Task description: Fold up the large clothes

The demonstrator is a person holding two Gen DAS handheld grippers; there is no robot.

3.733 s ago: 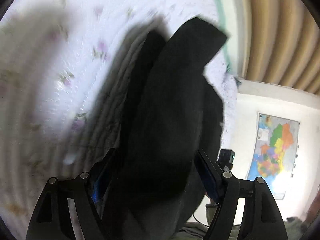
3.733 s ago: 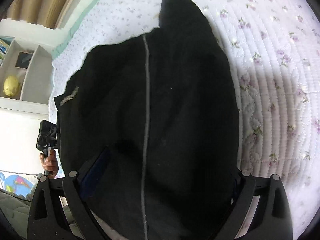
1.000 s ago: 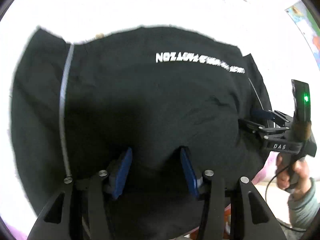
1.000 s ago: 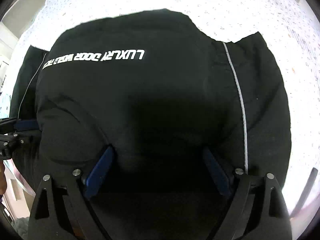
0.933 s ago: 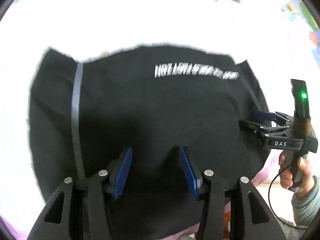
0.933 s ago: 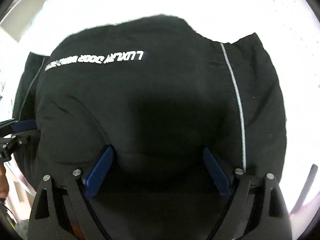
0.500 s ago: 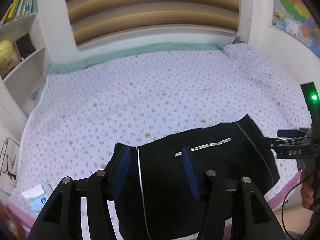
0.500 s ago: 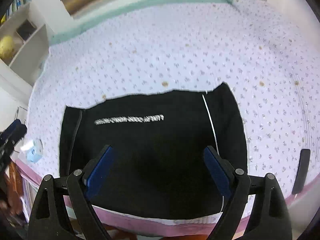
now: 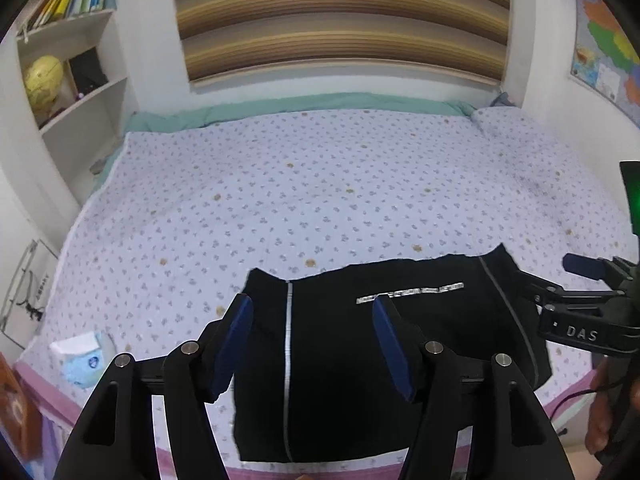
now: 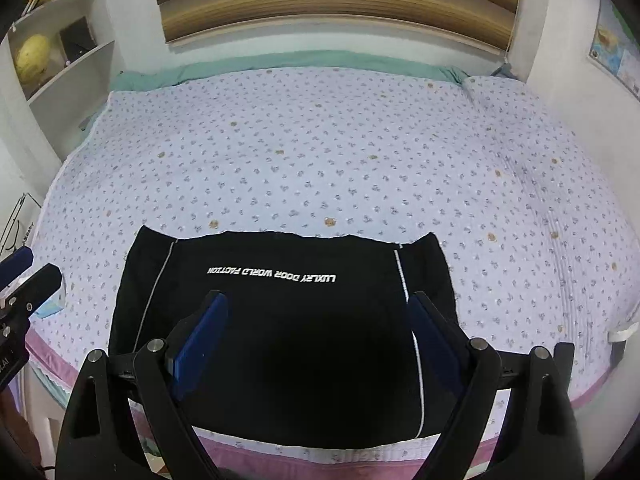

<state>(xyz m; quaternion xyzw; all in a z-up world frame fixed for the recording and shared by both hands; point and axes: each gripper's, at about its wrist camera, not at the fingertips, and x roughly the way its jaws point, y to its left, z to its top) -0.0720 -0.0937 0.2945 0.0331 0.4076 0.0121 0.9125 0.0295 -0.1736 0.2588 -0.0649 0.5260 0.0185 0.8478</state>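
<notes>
Change since earlier frames: both grippers have lifted clear of the black garment, which filled each view a second ago and now lies below them
Left gripper: jaws opening, nothing between the pads; the cloth seen in the gap lies on the bed beneath
Right gripper: jaws wide apart, empty, held above the garment
Hand pose: both tools pitch steeply downward over the near bed edge; the right tool appears at the right border of the left view, a hand on its handle
Garment position: folded into a compact rectangle on the floral bedspread, close to the near edge, lettering facing up, side stripes roughly parallel
Risk: judged, the near hem sits at the mattress edge; a brush from a descending tool could drag it off or open the fold
Risk cause: cloth is loose, nothing pins the layers
Nearby item: tissue pack left of the garment, apart from it
Far field: headboard wall, striped blind, shelf with globe
</notes>
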